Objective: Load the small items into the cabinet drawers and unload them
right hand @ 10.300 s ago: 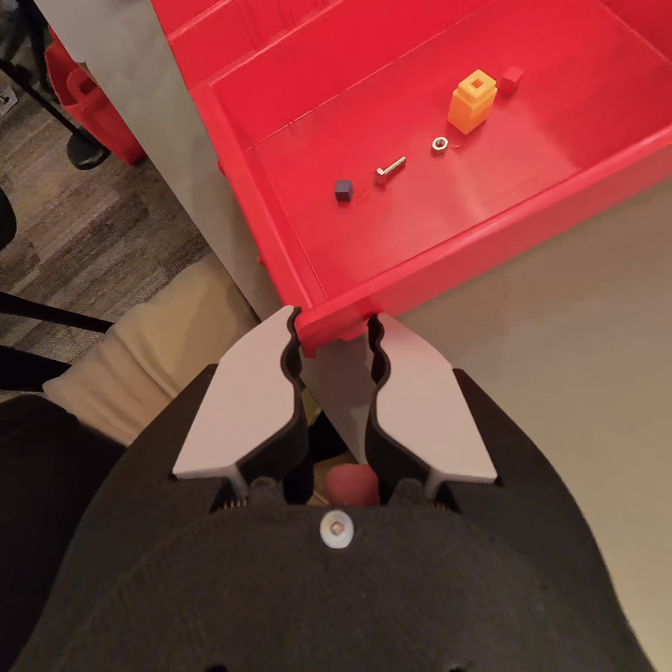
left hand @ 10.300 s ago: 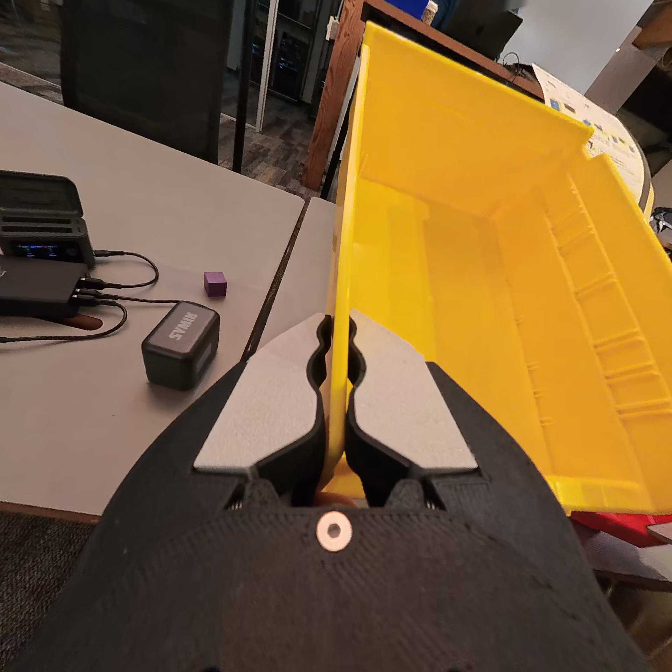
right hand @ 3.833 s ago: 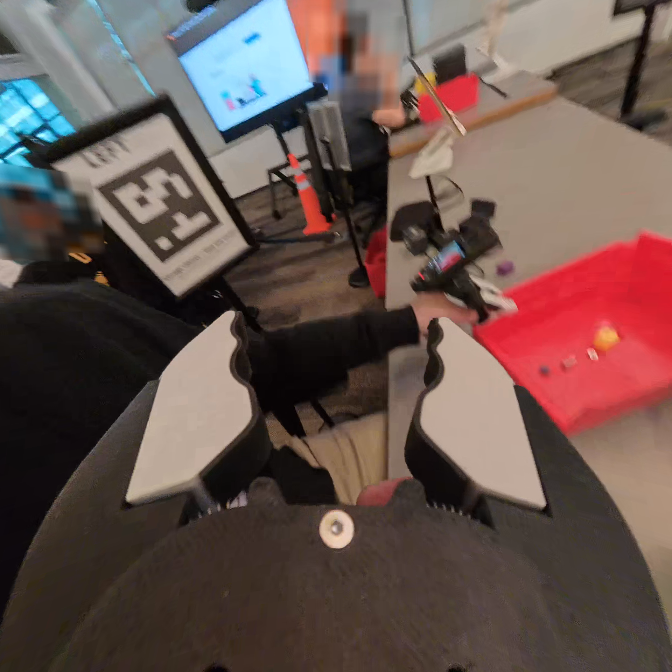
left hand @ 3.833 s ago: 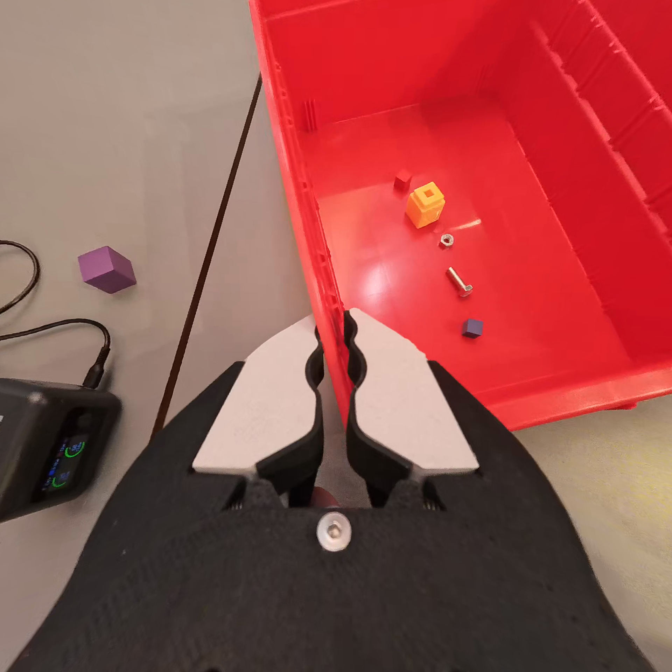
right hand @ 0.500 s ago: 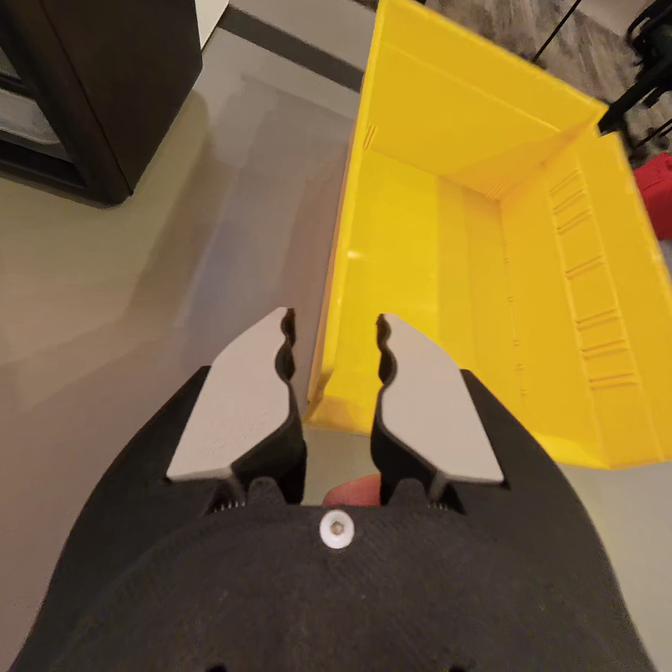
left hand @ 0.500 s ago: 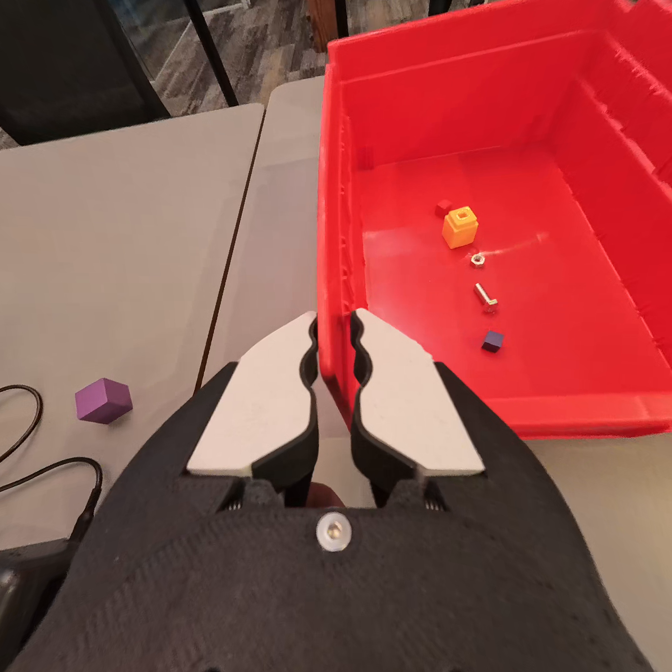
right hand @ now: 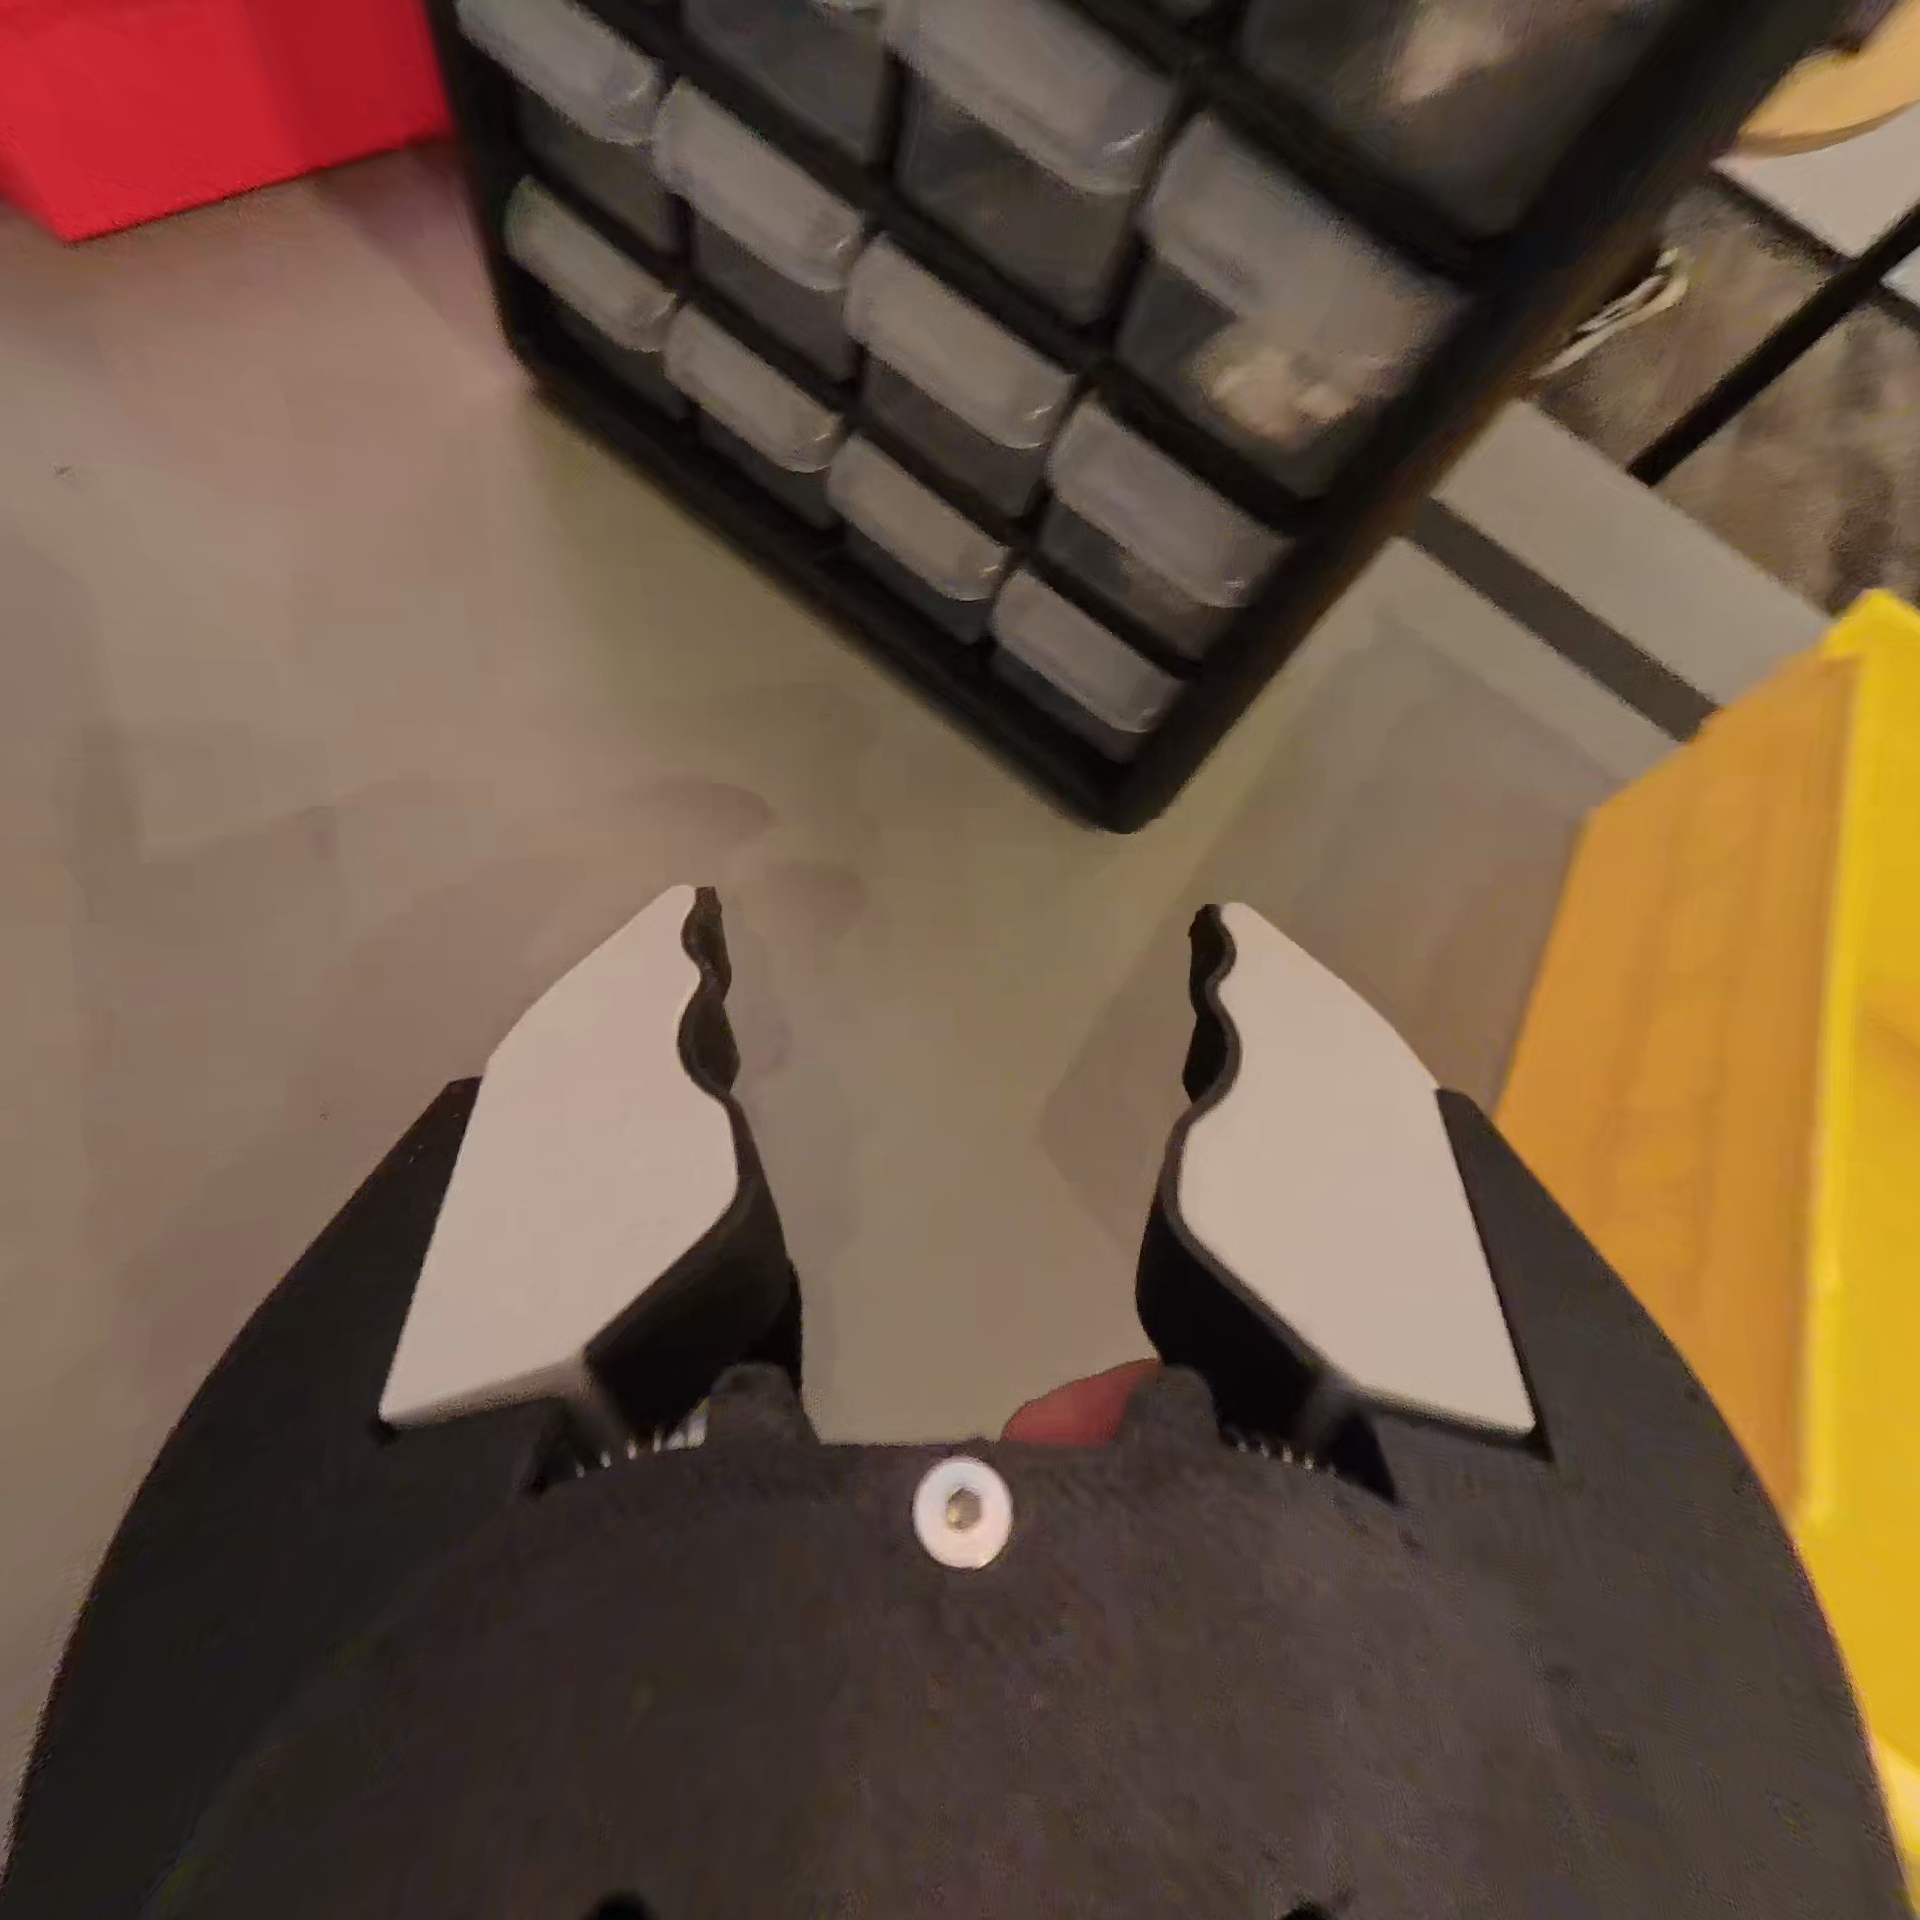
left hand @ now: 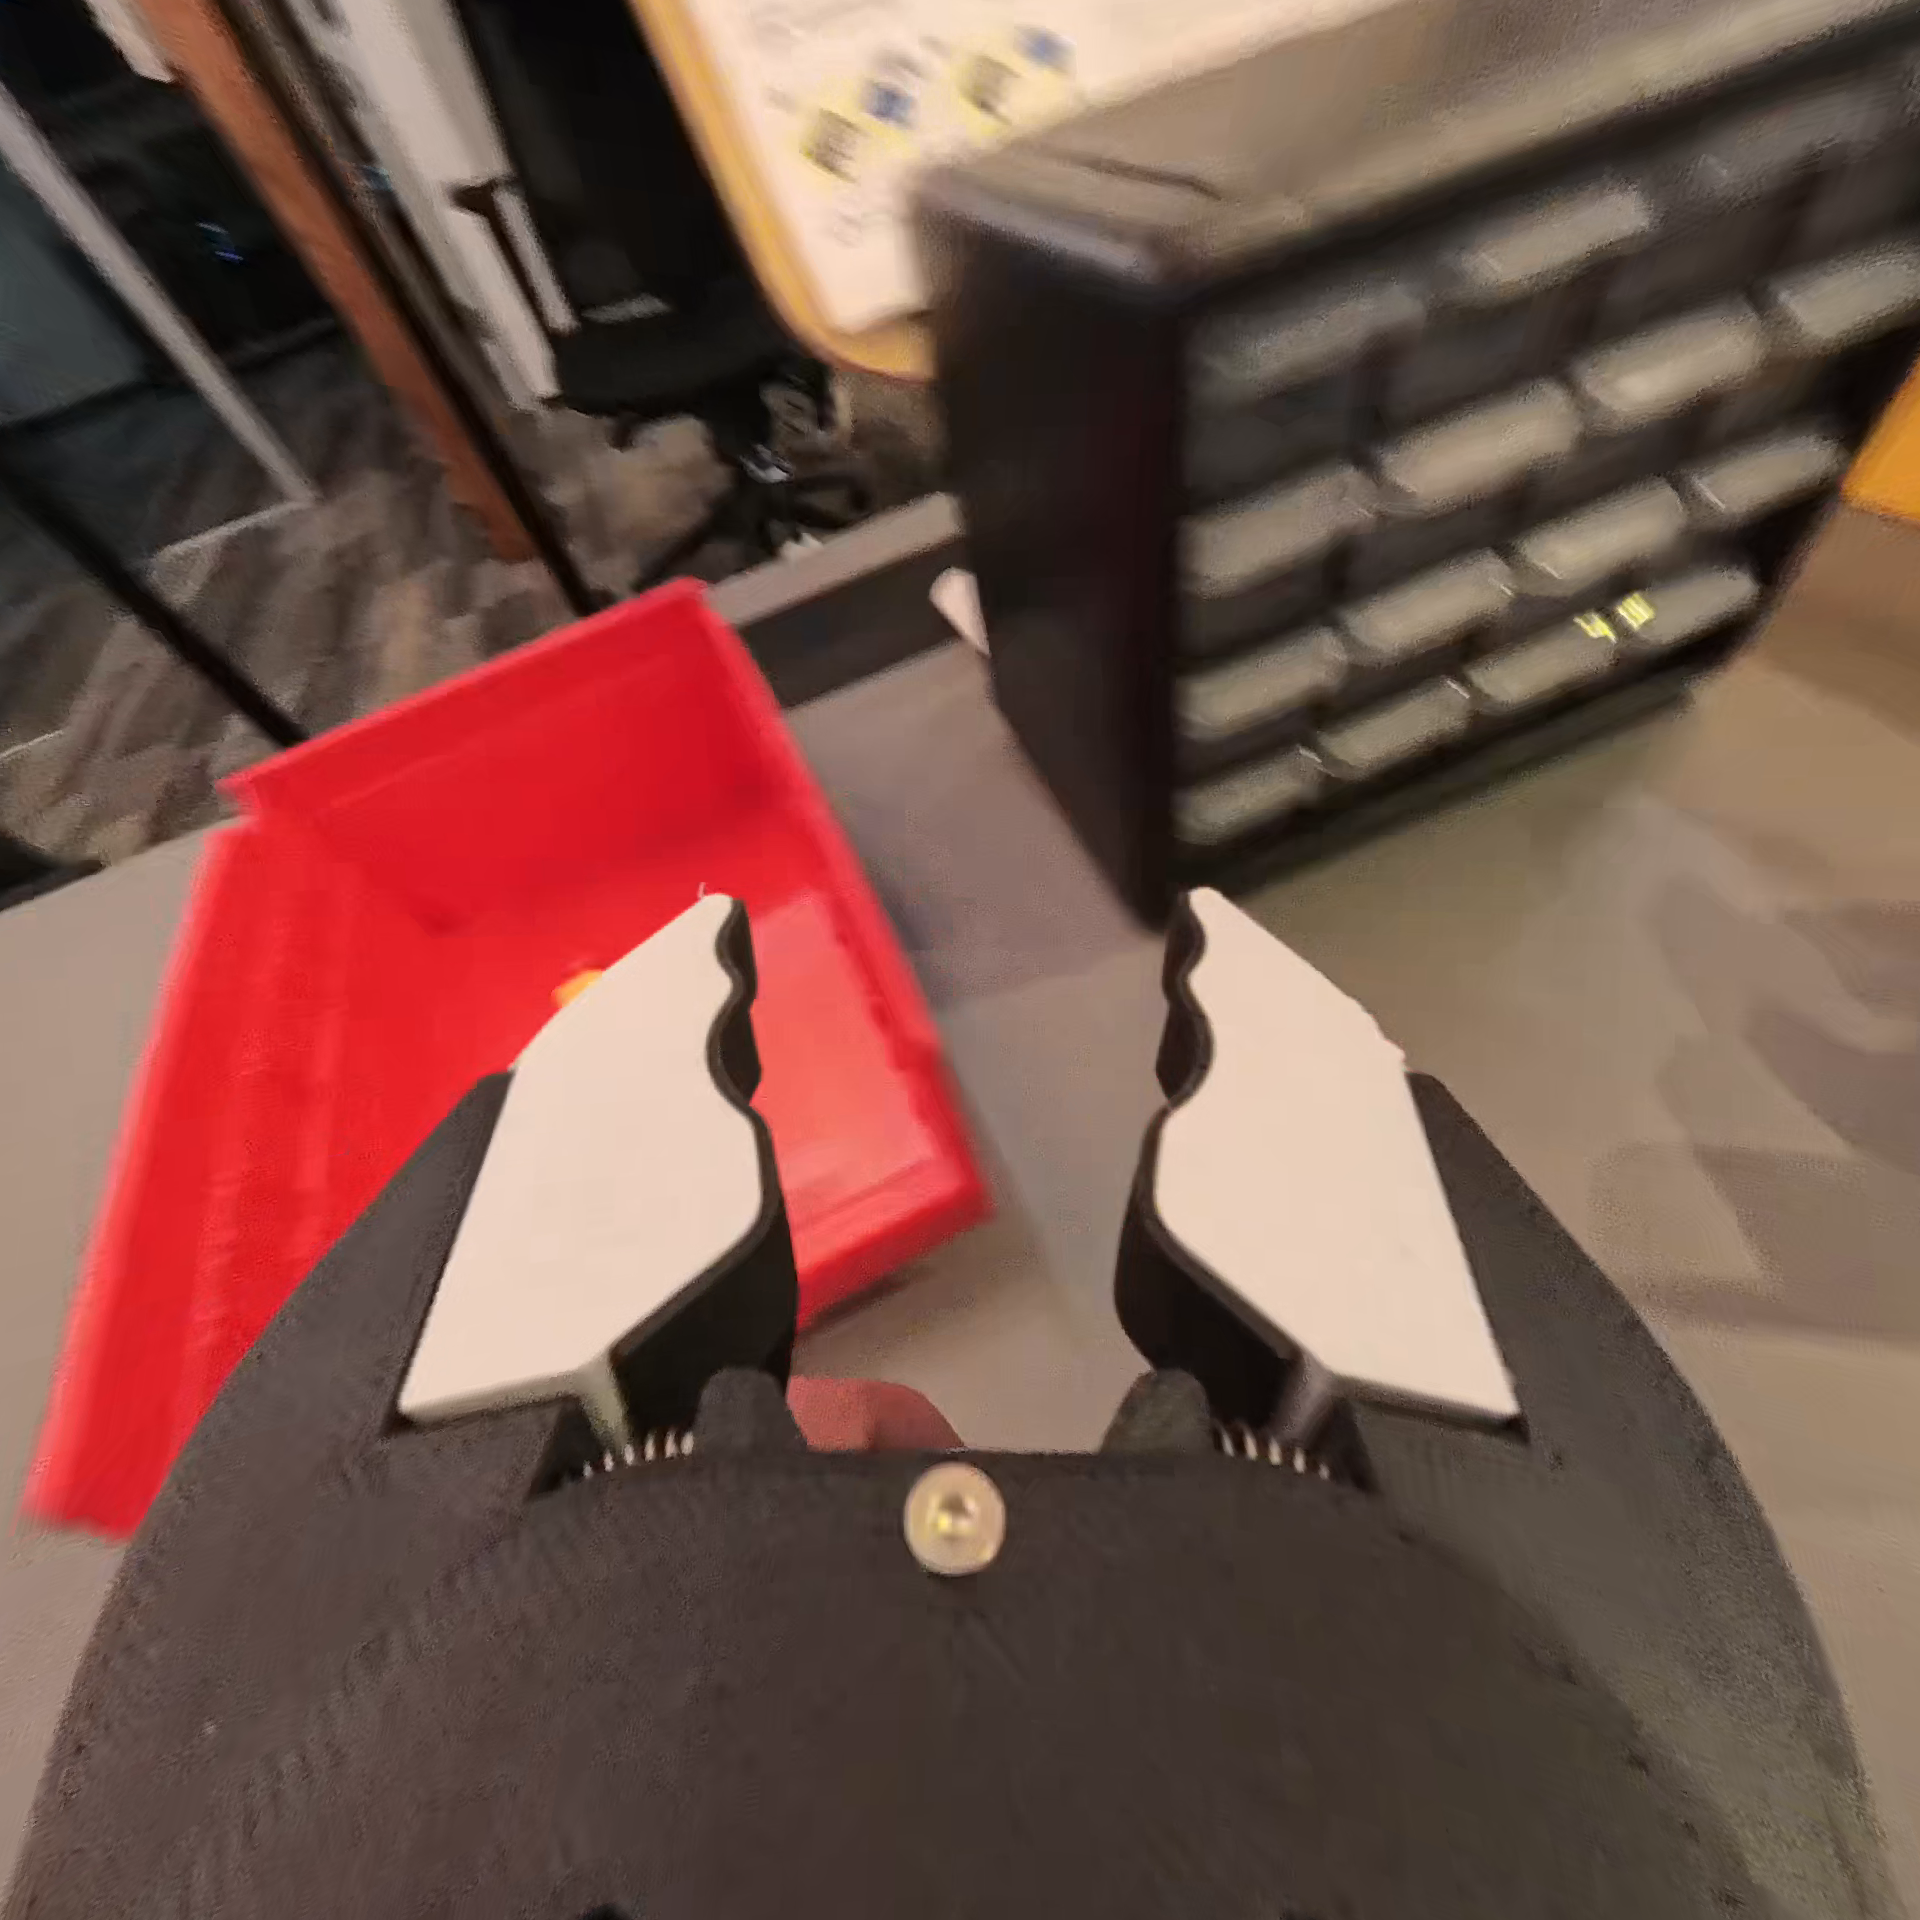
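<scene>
Above the table (right hand: 312,675), both tongs (left hand: 961,935) (right hand: 951,925) wide, empty.

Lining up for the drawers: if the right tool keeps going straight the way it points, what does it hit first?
Probably the bare table just ahead of the open right tool, since it points downward. Beyond that lies the black drawer cabinet, near its bottom rows. Depth is unclear in the blur.

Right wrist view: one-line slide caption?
Open right gripper hovers empty over the table, facing the drawer cabinet, yellow bin at right, red bin at upper left.
</scene>
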### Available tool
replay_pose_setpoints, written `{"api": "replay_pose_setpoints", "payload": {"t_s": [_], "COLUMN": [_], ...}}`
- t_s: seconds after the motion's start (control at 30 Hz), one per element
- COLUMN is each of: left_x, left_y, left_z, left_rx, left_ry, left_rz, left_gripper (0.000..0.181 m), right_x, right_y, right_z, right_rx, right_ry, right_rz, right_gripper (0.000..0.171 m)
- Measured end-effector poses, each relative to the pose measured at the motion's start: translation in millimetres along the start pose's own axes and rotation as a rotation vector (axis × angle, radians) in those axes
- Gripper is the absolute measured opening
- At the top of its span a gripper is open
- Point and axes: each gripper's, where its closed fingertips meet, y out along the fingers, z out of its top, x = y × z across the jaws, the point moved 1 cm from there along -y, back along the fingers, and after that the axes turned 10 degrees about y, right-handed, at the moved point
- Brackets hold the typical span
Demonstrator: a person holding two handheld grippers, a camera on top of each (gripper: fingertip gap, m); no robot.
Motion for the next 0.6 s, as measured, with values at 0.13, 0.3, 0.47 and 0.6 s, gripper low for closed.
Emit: {"api": "replay_pose_setpoints", "payload": {"t_s": [0.13, 0.3, 0.47, 0.6], "left_x": [58, 99, 138, 155], "left_y": [25, 52, 68, 71], "left_z": [1, -20, -47, -62], "left_rx": [-0.038, -0.132, -0.24, -0.293], "left_ry": [0.11, 0.124, 0.066, 0.069], "left_rz": [-0.074, -0.169, -0.333, -0.398], "left_gripper": [0.073, 0.086, 0.085, 0.088], "right_x": [-17, -32, -39, -44], "right_y": [18, 33, 50, 57], "right_z": [-8, -12, -29, -38], "right_rx": [-0.053, -0.063, -0.121, -0.154], "right_ry": [-0.118, -0.033, -0.05, -0.001], "right_rz": [-0.018, 0.074, 0.098, 0.143], "right_gripper": [0.094, 0.101, 0.113, 0.115]}}
